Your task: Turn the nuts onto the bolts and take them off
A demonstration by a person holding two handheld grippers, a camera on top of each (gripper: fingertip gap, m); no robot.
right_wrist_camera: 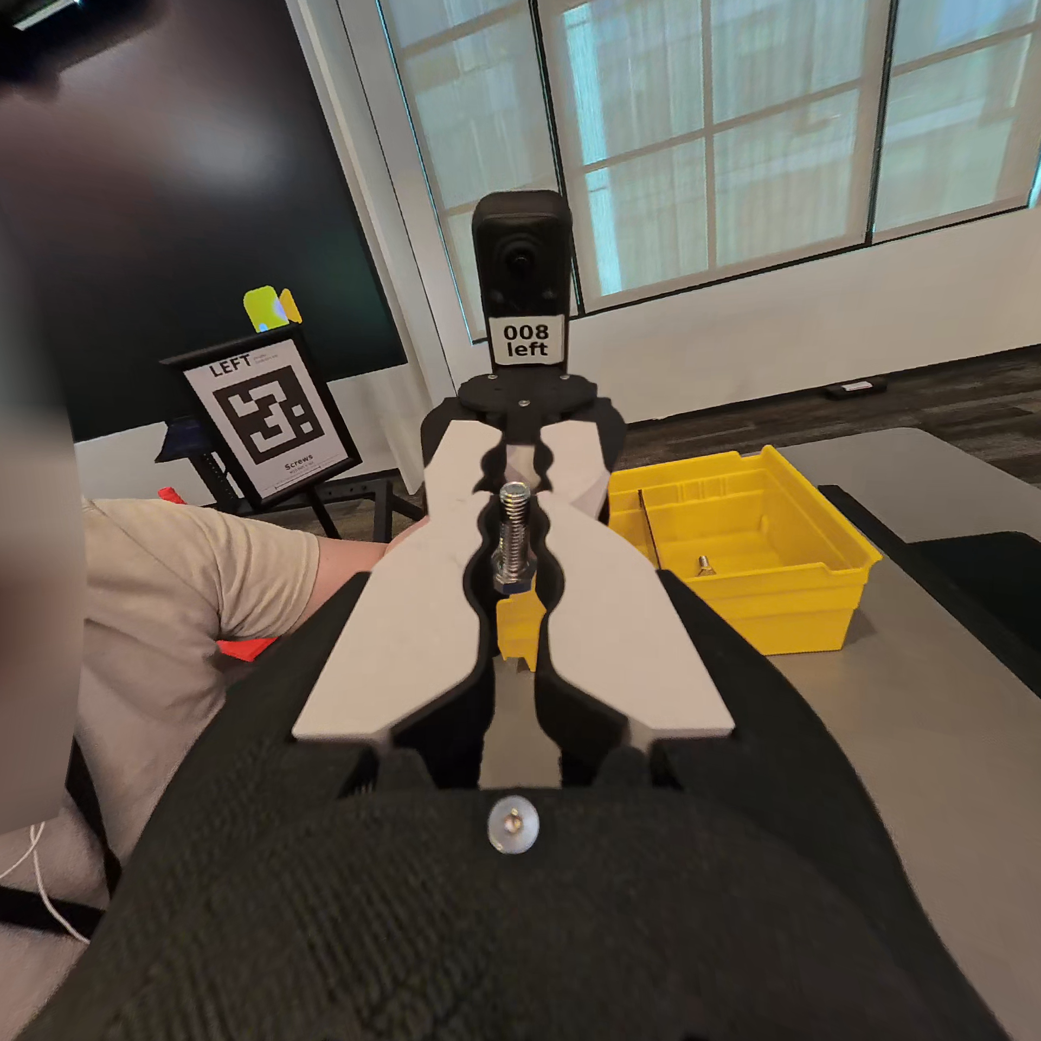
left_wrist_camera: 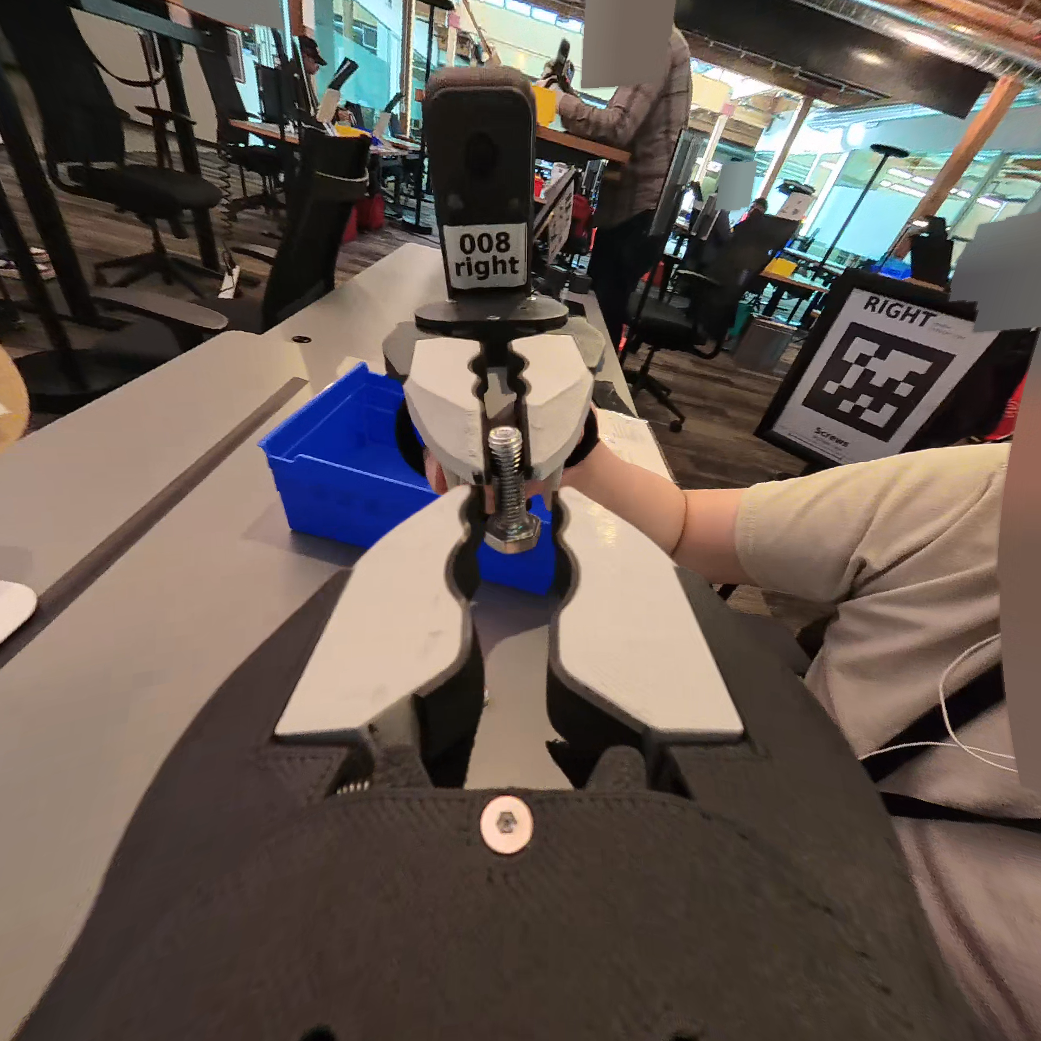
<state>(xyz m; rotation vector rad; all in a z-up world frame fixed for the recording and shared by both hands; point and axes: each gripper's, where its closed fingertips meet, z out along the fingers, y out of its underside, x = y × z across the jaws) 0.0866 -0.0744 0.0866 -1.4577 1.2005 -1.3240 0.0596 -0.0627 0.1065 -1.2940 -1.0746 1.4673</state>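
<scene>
L gripper (left_wrist_camera: 512, 495): nearest in left wrist view; fingers a little apart at tips, hex end of bolt between them; gripping or just beside it, cannot tell.
R gripper (right_wrist_camera: 512, 507): nearest in right wrist view; fingers closed in, clamped on bolt shaft in notch of pads.
Grippers, relation: nose to nose, tips almost touching, cams facing each other.
Bolt (left_wrist_camera: 507, 484): silver, threaded, roughly upright, round tip up, hex end down; up off table, between the two sets of tips. Hex end head or nut, cannot tell.
Arm (left_wrist_camera: 636, 507): bare forearm w/ beige sleeve, running in to R gripper from the side.
Table (left_wrist_camera: 141, 507): grey, under both grippers.
Blue bin (left_wrist_camera: 338, 450): on table just behind bolt in left wrist view; contents not visible.
Yellow bin (right_wrist_camera: 788, 608): on table beyond R gripper, to the side; one small bolt (right_wrist_camera: 704, 565) on its floor.
Signs: framed black-white marker board (left_wrist_camera: 879, 377) on floor behind; a second board (right_wrist_camera: 270, 417) on easel in right wrist view.
Bkgd: office chairs, desks, ppl standing; big windows (right_wrist_camera: 732, 141).
</scene>
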